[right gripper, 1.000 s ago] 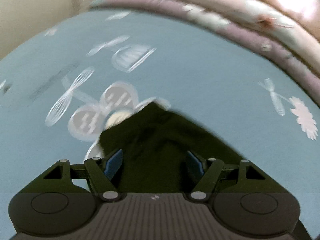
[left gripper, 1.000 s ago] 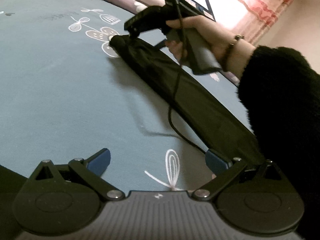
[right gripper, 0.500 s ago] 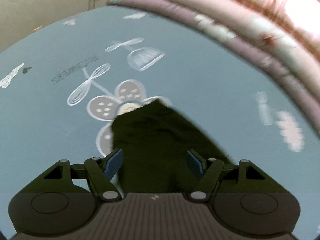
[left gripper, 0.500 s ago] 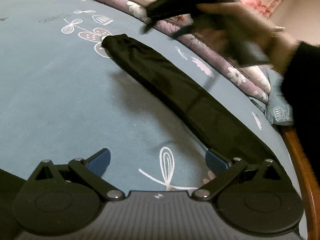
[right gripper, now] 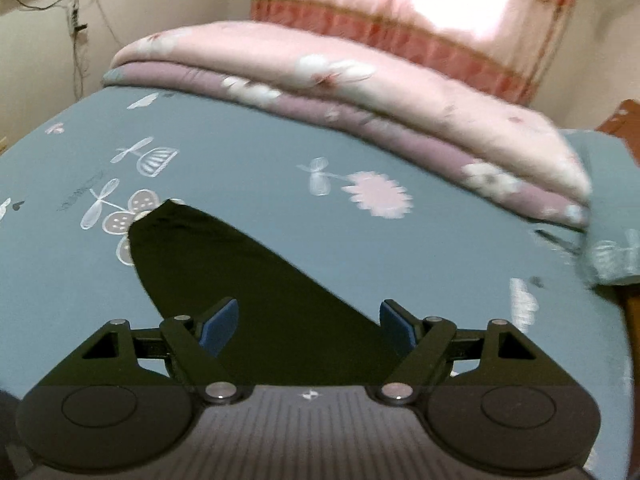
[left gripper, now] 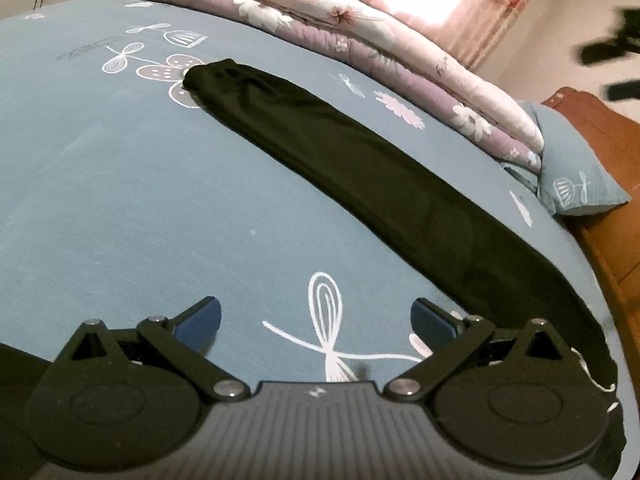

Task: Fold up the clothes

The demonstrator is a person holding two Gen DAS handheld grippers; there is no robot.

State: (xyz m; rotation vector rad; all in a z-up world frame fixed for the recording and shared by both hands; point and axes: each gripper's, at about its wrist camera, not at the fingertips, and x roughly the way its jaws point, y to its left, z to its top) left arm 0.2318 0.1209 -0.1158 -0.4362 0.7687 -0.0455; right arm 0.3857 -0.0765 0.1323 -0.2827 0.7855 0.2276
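A wide bed covered by a blue-grey sheet printed with white flowers (left gripper: pixel 120 208) is seen, with a folded pink and mauve floral quilt (left gripper: pixel 360 40) laid along its far side and a blue-grey pillow (left gripper: pixel 576 184) at the wooden bed end. Across the sheet a long, narrow strip of black cloth, already folded lengthwise (left gripper: pixel 360 168), is laid flat from the flower print to the near right edge. The left gripper (left gripper: pixel 316 318) is held above bare sheet, jaws spread and empty. The right gripper (right gripper: pixel 308 322) is raised over the strip, its jaws having just been opening, nothing pinched between them. The next fold is probably crosswise: one end should be pinched through all layers, carried over evenly and laid edge to edge, the other end being pinned.
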